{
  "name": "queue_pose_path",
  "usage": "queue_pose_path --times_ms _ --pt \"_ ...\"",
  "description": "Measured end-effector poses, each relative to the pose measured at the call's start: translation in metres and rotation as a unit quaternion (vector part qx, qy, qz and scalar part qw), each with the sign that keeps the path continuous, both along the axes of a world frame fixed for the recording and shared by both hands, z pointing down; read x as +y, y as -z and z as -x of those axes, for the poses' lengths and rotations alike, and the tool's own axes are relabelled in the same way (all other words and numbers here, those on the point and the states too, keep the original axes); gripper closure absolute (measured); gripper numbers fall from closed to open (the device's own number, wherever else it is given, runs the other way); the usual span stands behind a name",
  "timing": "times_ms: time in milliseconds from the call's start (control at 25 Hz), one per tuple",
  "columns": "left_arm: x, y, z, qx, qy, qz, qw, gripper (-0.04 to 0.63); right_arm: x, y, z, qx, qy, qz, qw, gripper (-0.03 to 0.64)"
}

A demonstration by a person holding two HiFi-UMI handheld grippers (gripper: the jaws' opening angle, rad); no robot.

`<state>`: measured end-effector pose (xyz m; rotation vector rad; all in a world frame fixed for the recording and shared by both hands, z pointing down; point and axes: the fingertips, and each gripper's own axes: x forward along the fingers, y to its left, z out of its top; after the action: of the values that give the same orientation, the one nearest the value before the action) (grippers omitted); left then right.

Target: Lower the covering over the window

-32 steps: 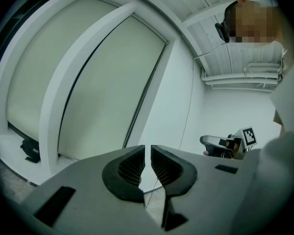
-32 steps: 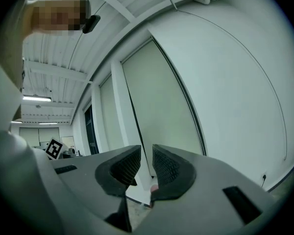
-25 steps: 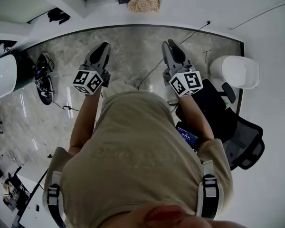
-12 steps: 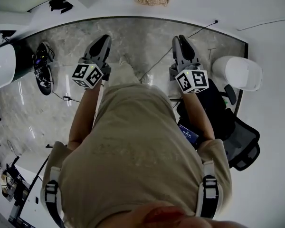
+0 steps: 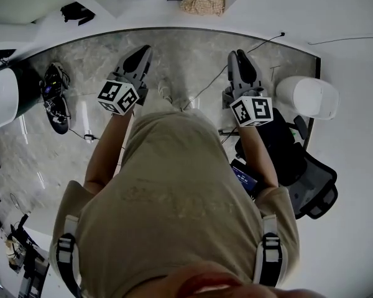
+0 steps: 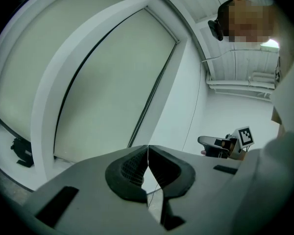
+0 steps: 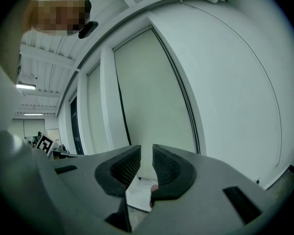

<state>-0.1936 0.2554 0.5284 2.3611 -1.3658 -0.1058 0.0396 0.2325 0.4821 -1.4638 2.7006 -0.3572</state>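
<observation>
A pale roller blind (image 6: 112, 82) hangs over the big window panes ahead, and the right gripper view shows the blind (image 7: 152, 92) running down close to the sill. My left gripper (image 5: 144, 49) is held out level over the marble floor; its jaws have just been closing and the left gripper (image 6: 148, 148) now has its pads together with nothing clamped between them. My right gripper (image 5: 236, 56) is held out beside it. A narrow gap stays between the pads of the right gripper (image 7: 146, 151), and the gap is empty. Both grippers are well short of the blind.
A black office chair (image 5: 304, 179) and a white rounded unit (image 5: 311, 95) stand at my right. A thin cable (image 5: 205, 89) trails over the floor ahead. Dark gear (image 5: 53, 95) lies at the left. A beige cloth (image 5: 202, 2) rests on the window ledge.
The person has stepped forward toward the window, carrying both grippers along. The left gripper's fingers have drawn together. The right gripper's gap looks the same.
</observation>
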Motion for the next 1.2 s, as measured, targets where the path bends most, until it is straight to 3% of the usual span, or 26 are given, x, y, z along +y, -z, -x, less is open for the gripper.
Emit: queue_pose_path --times_ms 160,520,760,920,1200 --pt "-0.044 -0.011 0.056 0.015 -0.004 0.011 0.9998 0.578 -0.037 -0.006 0.056 0.025 -0.006 0.004 1.000 0.557" --pt "-0.052 -0.005 0.087 0.027 -0.002 0.016 0.9995 0.580 -0.044 0.002 0.071 0.019 -0.021 -0.011 1.000 0.557" --pt "-0.063 -0.010 0.080 0.029 -0.025 0.032 0.9988 0.580 -0.060 -0.004 0.077 0.011 -0.021 -0.001 1.000 0.557" --pt "-0.086 -0.005 0.071 0.023 -0.036 0.015 0.9990 0.580 -0.080 -0.001 0.078 0.009 -0.011 -0.012 1.000 0.557" --pt "-0.133 -0.004 0.029 0.032 -0.021 0.030 0.9988 0.580 -0.125 0.005 0.031 -0.004 0.003 -0.008 1.000 0.557"
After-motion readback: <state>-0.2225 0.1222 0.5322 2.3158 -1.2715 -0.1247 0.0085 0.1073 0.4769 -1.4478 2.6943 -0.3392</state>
